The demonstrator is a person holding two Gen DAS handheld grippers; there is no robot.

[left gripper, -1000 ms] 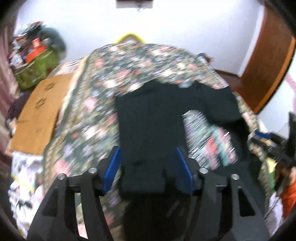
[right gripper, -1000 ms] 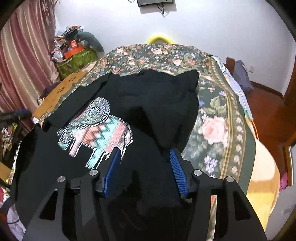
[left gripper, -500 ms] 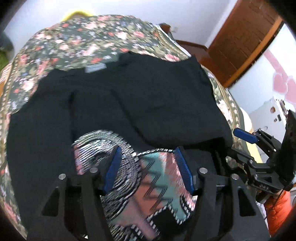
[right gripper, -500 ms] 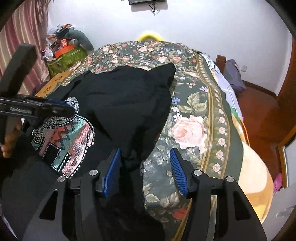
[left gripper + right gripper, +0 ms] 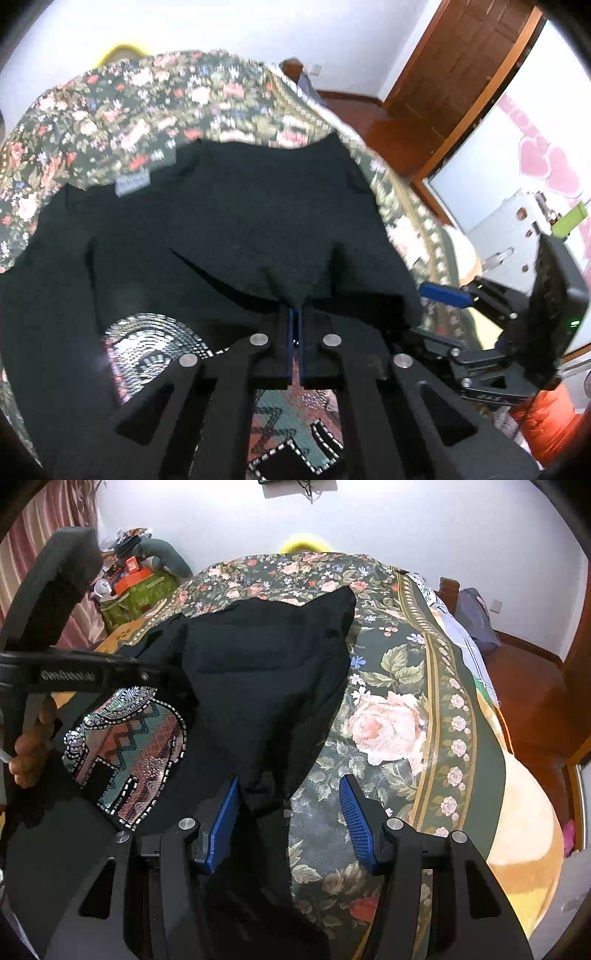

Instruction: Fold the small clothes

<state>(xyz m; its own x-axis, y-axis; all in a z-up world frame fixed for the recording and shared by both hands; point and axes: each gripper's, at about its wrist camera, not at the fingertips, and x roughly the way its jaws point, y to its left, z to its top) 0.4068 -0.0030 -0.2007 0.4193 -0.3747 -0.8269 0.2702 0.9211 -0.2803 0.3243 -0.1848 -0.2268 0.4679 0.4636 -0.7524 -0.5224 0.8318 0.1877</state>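
Now the left gripper (image 5: 295, 314) has its blue pads pressed together on a fold of the black T-shirt (image 5: 229, 221), while the right gripper (image 5: 290, 805) has its jaws wide apart, with the shirt's edge lying between them. The T-shirt with its beaded elephant print (image 5: 125, 753) lies spread on the floral bedspread (image 5: 391, 716).

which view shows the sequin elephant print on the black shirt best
The right wrist view: the sequin elephant print lies mostly unobstructed on the black shirt. In the left wrist view, the shut left tongs pinching shirt fabric cover the print's middle, leaving only patches.
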